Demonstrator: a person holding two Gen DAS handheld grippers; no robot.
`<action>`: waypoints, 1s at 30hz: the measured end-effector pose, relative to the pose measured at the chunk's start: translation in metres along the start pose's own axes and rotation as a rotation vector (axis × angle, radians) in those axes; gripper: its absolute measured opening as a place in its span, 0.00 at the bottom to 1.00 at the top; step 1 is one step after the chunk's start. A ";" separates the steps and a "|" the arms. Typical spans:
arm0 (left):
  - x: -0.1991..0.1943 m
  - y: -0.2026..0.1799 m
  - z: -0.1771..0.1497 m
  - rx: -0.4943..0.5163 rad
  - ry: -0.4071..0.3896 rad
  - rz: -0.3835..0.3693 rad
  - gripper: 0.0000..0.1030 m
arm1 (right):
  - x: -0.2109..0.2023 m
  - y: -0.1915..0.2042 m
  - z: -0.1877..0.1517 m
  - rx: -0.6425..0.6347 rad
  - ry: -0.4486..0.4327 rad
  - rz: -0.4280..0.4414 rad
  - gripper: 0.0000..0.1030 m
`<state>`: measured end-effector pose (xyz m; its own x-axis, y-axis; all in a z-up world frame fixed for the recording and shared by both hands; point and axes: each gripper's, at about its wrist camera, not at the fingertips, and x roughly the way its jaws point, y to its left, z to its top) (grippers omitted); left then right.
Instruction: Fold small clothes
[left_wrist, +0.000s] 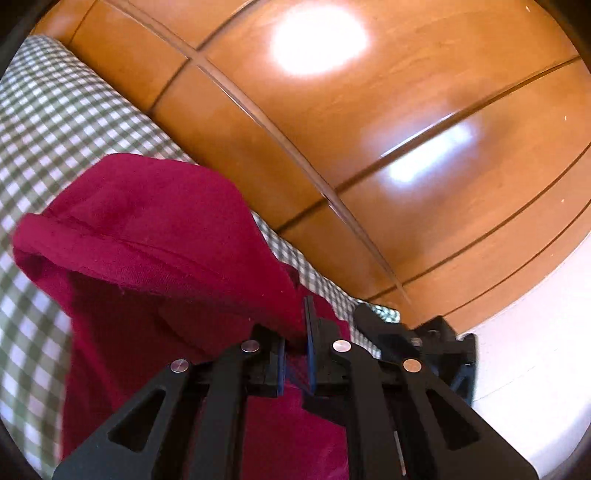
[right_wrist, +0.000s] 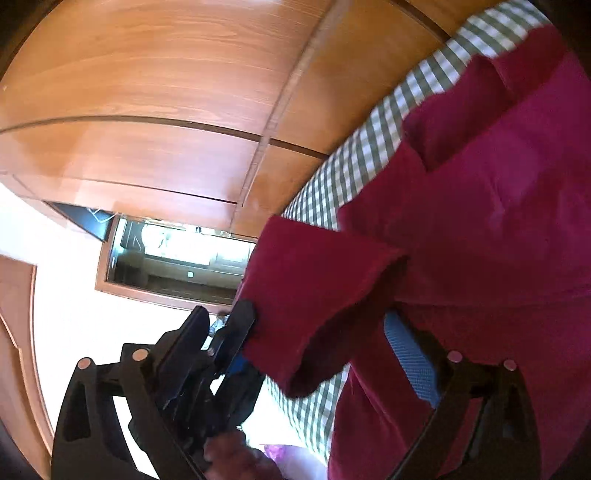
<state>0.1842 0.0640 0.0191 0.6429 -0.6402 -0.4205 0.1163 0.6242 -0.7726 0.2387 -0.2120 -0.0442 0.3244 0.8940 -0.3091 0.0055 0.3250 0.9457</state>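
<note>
Wooden cupboard doors (left_wrist: 369, 147) fill the background. At nine o'clock, checked cloth (left_wrist: 55, 129) underlies a red garment (left_wrist: 147, 240), pinched by the left gripper (left_wrist: 298, 354); the right gripper (right_wrist: 317, 343) gapes, a sleeve between its fingers.

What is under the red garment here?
Under the red garment lies a green-and-white checked cloth, visible around its edges. What the checked cloth itself covers, and anything beneath the garment's middle, is hidden.

**A bedroom in a home**

Tall glossy orange-brown wooden wardrobe doors (left_wrist: 369, 147) fill the background. Directly below them lies a green-and-white checked bedsheet (left_wrist: 55, 122). Beside the wardrobe, a white wall (right_wrist: 74, 295) holds a wood-framed opening (right_wrist: 173, 258).
</note>
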 end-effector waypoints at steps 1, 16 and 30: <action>0.001 -0.001 -0.001 -0.002 0.001 -0.001 0.07 | 0.000 0.000 -0.002 -0.005 0.001 -0.009 0.85; 0.030 -0.040 -0.024 0.104 0.132 -0.045 0.32 | -0.076 0.049 0.021 -0.291 -0.182 -0.209 0.06; -0.034 0.091 -0.084 0.084 0.213 0.353 0.36 | -0.174 -0.047 0.066 -0.273 -0.326 -0.737 0.28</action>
<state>0.1093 0.1052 -0.0762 0.4844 -0.4528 -0.7486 -0.0163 0.8508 -0.5252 0.2442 -0.4029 -0.0286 0.5836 0.3045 -0.7527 0.1073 0.8900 0.4432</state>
